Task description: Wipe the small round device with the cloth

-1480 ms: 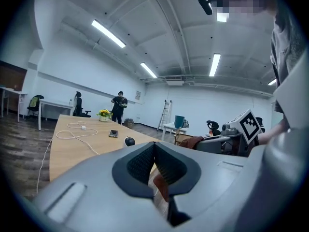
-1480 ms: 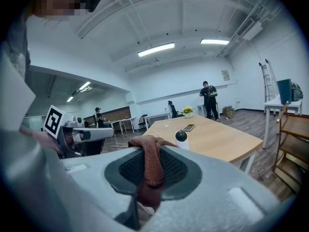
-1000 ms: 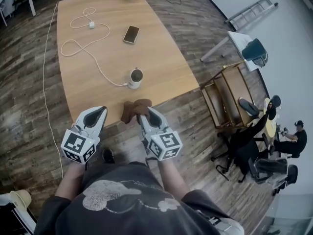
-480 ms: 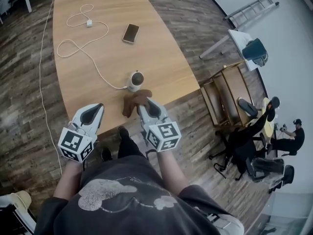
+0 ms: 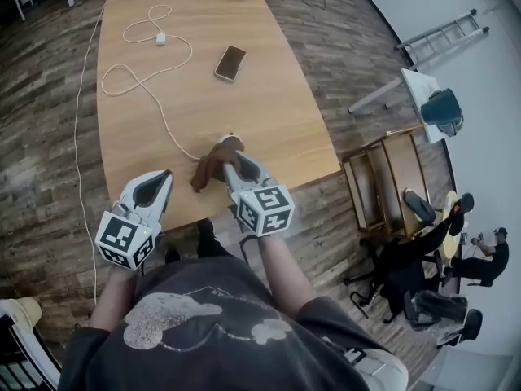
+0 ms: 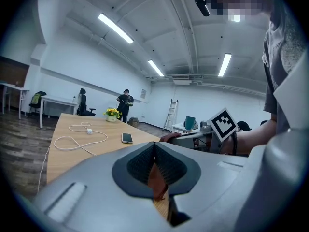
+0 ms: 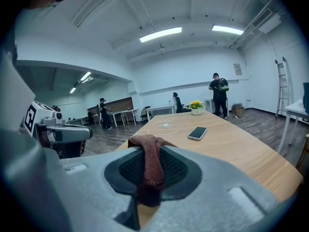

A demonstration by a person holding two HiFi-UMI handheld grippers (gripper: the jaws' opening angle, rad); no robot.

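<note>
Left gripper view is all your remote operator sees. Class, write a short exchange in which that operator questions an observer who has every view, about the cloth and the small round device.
Operator: Is the cloth gripped?
Observer: Yes. The right gripper view shows the right gripper shut on it.
Operator: Where is the round device?
Observer: In the head view the cloth nearly covers it, near the table's front edge; only a white sliver shows.
Operator: And my left gripper?
Observer: The head view shows it to the cloth's left, apart from it.
</note>
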